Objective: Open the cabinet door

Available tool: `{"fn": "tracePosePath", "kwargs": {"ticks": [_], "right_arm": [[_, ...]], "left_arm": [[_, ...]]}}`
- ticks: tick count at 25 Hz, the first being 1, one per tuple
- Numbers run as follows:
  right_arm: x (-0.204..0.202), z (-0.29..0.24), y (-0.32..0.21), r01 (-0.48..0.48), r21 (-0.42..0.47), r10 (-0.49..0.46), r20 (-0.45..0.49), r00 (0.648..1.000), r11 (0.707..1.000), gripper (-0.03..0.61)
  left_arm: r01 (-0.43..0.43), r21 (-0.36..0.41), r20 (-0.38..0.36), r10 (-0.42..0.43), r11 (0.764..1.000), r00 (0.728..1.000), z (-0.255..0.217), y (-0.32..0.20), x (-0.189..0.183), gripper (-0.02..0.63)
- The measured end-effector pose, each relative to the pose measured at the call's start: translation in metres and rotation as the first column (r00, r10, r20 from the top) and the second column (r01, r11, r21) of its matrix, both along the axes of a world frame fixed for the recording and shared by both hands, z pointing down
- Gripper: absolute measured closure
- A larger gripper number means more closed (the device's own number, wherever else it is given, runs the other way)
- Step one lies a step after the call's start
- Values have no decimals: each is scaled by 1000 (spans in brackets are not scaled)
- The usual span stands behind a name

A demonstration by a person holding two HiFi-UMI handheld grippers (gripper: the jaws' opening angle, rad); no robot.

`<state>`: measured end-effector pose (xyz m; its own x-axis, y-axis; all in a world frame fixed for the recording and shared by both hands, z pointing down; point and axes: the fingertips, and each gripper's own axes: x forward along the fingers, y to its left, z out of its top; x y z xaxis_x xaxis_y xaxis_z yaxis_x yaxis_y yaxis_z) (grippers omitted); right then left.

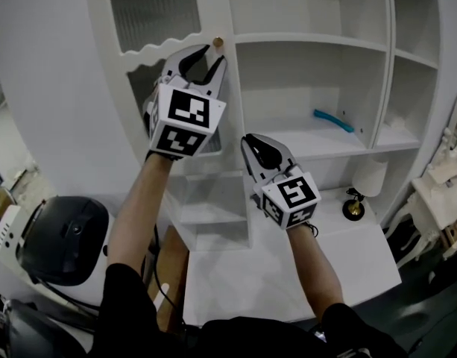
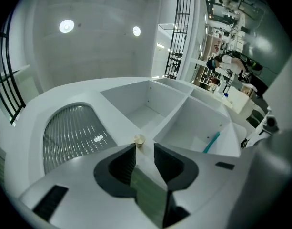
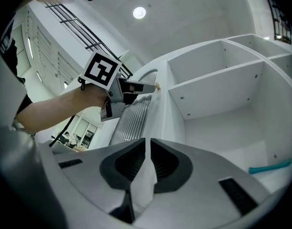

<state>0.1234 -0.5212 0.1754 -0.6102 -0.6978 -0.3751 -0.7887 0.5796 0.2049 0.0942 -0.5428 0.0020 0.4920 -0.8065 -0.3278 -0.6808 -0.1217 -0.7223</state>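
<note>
Jaws on L gripper (image 1: 215, 54) spread wide, cabinet door knob (image 1: 218, 42) just off tips at 12 o'clock, untouched. R gripper (image 1: 247, 140) jaws barely parted, empty, clear of shelves (image 1: 310, 43).

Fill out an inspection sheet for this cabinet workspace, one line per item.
Surface: white cabinet shelves, mostly bare.
Job's things: cabinet door with a ribbed panel. Its knob sits just ahead of the left jaw tips and is not gripped.
Clutter: teal stick on a shelf; small lamp on the lower ledge.
Grippers: left gripper has its jaws wide apart, with nothing between them. Right gripper has its jaws a narrow gap apart and is empty.
Cables: dark cable at lower left.
Surroundings: dark rounded object at lower left.
</note>
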Motion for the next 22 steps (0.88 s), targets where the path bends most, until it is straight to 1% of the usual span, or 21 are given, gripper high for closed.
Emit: {"fn": "tracePosePath", "kwargs": {"ticks": [1,2,3,9,15,18,19,22], "right_arm": [[0,0,-2,7,0,-7,1,1000,1000,534],[1,-1,-4,13,1,-13,2,1000,1000,502],[2,-1,-7,16,1,-16,3,1000,1000,492],[4,-6,-18,16,7,-16,17,1000,1000,492],[8,-5,-21,17,5,-17,9,1000,1000,492],[9,-7,-20,17,5,-18,8,1000,1000,493],[9,-7,-20,20,4,-20,9,1000,1000,493],[9,-8,-19,32,1,-32,13,999,1000,492]], "left_arm": [[-5,-2,-2,5,1000,1000,0,-2,1,500],[-8,-3,-1,8,1000,1000,-1,-5,3,500],[-8,-1,2,8,1000,1000,-1,-8,4,500],[-11,26,-4,12,1000,1000,-10,-18,7,500],[-30,57,-31,32,998,999,-19,-18,14,501],[-12,81,-51,16,997,999,-23,-19,12,512],[-5,82,-50,9,997,999,-23,-19,11,523],[1,63,-39,1,998,999,-22,-18,10,528]]}}
